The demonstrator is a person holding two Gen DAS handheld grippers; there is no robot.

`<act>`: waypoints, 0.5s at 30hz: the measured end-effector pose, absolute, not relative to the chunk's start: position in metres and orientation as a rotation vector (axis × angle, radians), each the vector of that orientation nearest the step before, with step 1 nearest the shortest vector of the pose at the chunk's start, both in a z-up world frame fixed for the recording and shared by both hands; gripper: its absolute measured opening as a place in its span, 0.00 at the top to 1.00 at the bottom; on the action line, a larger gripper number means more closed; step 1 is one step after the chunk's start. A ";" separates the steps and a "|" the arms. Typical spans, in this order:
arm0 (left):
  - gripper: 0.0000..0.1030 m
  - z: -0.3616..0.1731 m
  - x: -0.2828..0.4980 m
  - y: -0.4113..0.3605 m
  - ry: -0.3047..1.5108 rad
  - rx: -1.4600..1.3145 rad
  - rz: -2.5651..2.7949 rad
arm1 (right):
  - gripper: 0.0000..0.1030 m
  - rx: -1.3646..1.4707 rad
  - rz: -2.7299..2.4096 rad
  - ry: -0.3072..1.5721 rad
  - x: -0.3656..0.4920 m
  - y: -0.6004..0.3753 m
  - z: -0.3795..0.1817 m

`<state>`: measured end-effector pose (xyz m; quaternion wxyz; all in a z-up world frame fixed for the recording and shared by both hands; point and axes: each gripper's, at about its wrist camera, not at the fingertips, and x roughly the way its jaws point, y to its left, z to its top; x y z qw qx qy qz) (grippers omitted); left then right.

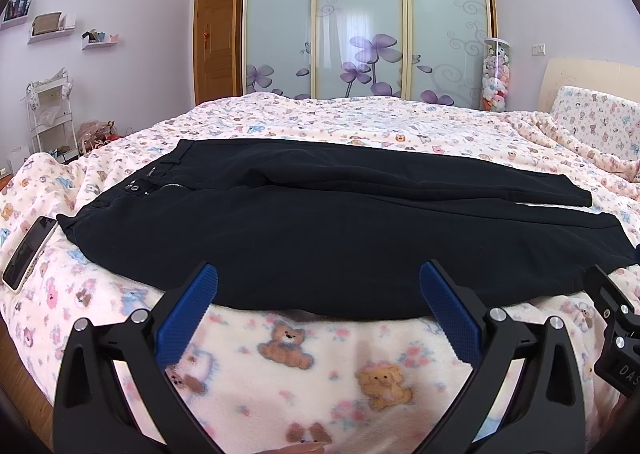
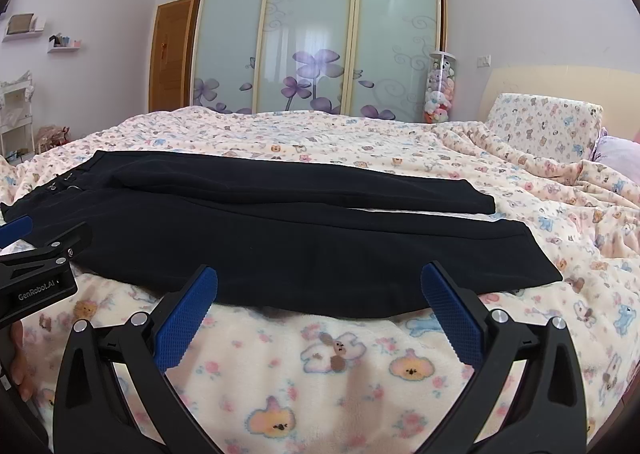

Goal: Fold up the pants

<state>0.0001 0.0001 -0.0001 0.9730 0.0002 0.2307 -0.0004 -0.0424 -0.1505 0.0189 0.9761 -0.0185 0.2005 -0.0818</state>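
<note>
Black pants (image 1: 320, 230) lie flat across the bed, waistband at the left, legs running right; they show in the right wrist view (image 2: 280, 246) too. The far leg lies partly over the near one. My left gripper (image 1: 318, 278) is open and empty, its blue pads at the pants' near edge, toward the waist end. My right gripper (image 2: 319, 278) is open and empty at the near edge, toward the leg end. The right gripper shows at the right edge of the left wrist view (image 1: 616, 314); the left gripper shows at the left of the right wrist view (image 2: 36, 250).
The bed has a pink teddy-bear blanket (image 1: 320, 370). A phone (image 1: 28, 250) lies on the bed left of the waistband. A pillow (image 2: 544, 126) and headboard are at the right. A sliding wardrobe (image 1: 364, 26) and a white rack (image 1: 50, 114) stand beyond.
</note>
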 end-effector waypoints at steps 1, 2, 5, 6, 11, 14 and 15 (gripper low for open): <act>0.02 0.000 0.000 0.000 0.466 0.000 -0.001 | 0.01 -0.037 -0.165 0.405 -0.042 -0.151 0.019; 0.02 0.000 0.000 0.000 0.466 0.000 -0.001 | 0.01 -0.037 -0.165 0.405 -0.042 -0.151 0.019; 0.02 0.000 0.000 0.000 0.467 0.000 -0.001 | 0.01 -0.037 -0.165 0.405 -0.042 -0.151 0.019; 0.02 0.000 0.000 0.000 0.467 0.000 -0.001 | 0.01 -0.037 -0.165 0.405 -0.042 -0.152 0.019; 0.02 0.000 0.000 0.000 0.468 0.000 -0.001 | 0.01 -0.036 -0.165 0.406 -0.042 -0.152 0.019; 0.02 0.000 0.000 0.000 0.467 -0.001 -0.001 | 0.01 -0.036 -0.165 0.406 -0.042 -0.153 0.019; 0.02 0.000 0.000 0.000 0.467 -0.001 -0.001 | 0.01 -0.036 -0.165 0.406 -0.042 -0.153 0.018</act>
